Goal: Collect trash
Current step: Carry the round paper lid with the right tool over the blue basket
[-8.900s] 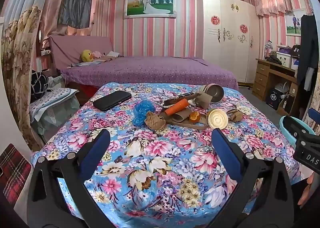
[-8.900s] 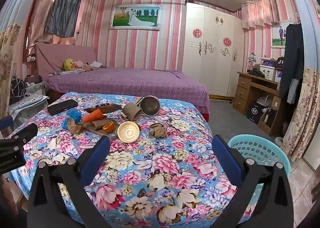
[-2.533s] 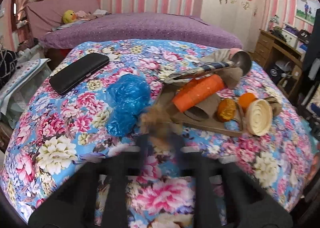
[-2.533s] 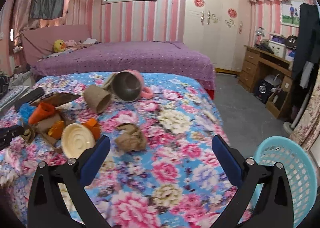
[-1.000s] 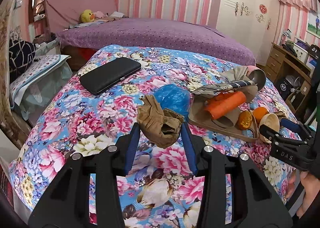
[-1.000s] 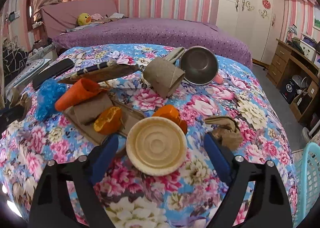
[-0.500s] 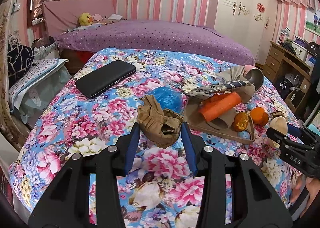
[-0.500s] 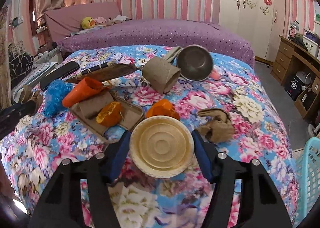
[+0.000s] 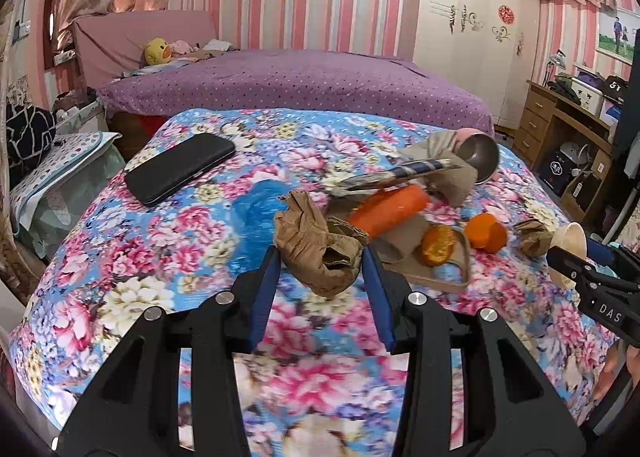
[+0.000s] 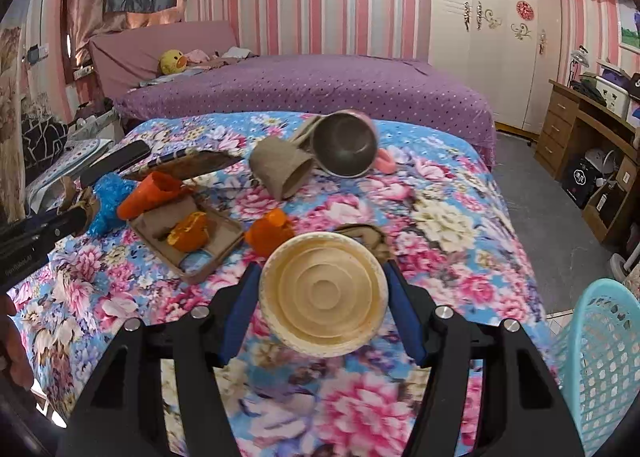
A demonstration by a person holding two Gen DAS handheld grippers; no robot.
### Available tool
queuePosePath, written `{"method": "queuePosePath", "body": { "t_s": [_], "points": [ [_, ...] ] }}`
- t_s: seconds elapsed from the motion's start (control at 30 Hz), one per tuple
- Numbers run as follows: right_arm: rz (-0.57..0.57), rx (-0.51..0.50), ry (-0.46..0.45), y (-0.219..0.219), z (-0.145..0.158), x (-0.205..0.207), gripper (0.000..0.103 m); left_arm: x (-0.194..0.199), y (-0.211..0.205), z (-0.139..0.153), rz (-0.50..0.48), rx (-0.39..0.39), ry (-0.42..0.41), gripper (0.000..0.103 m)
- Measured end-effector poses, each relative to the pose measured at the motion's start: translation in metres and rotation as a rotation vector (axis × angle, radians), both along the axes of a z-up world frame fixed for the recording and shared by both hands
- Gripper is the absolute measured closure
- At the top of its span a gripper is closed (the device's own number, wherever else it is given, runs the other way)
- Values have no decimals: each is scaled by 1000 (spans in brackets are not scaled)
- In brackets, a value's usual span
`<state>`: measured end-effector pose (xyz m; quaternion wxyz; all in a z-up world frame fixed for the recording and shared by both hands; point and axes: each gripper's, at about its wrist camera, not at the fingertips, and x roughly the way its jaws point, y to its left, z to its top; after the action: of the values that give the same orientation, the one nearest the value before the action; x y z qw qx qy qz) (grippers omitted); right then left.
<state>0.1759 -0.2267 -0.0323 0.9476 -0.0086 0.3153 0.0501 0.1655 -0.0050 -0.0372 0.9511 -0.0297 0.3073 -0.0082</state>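
My left gripper point(image 9: 318, 259) is shut on a crumpled brown paper wad point(image 9: 316, 247), lifted just above the flowered bedspread point(image 9: 160, 257). My right gripper point(image 10: 322, 281) is shut on a round cream paper bowl point(image 10: 323, 295), its rim pressed between both blue pads. More trash lies on the spread: an orange cup point(image 10: 150, 193), a cardboard tray point(image 10: 216, 241) with orange peel point(image 10: 188, 233), a blue plastic bag point(image 9: 256, 205), a brown paper cup point(image 10: 280, 167) and a second brown wad point(image 9: 534, 237). The light blue mesh basket point(image 10: 604, 361) stands low at the right.
A black phone case point(image 9: 180, 167) lies at the spread's left. A steel bowl point(image 10: 344, 149) rests on its side at the back. Behind is a purple bed point(image 9: 300, 81); a wooden desk point(image 10: 588, 129) stands at the right across grey floor.
The right gripper's pads closed onto the cream bowl and lifted it back from the trash pile. The left gripper drew back a little with the brown wad still in it.
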Motion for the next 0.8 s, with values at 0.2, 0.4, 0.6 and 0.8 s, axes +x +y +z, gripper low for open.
{"method": "queuePosePath", "body": {
  "t_s": [0.2,0.4,0.6,0.8],
  "points": [
    [-26,8,-22,-32,8,-10,41,-7,-36,7,-43,-4,-17,62],
    [-91,34,-35,-86,19,-20,41,-8,-84,13,-99,32,-30,62],
    [-187,4,-37,-150,26,-34,41,-5,-140,17,-156,7,-42,62],
    [-318,-17,-46,-223,29,-54,41,-6,-201,15,-246,8,-41,62]
  ]
}}
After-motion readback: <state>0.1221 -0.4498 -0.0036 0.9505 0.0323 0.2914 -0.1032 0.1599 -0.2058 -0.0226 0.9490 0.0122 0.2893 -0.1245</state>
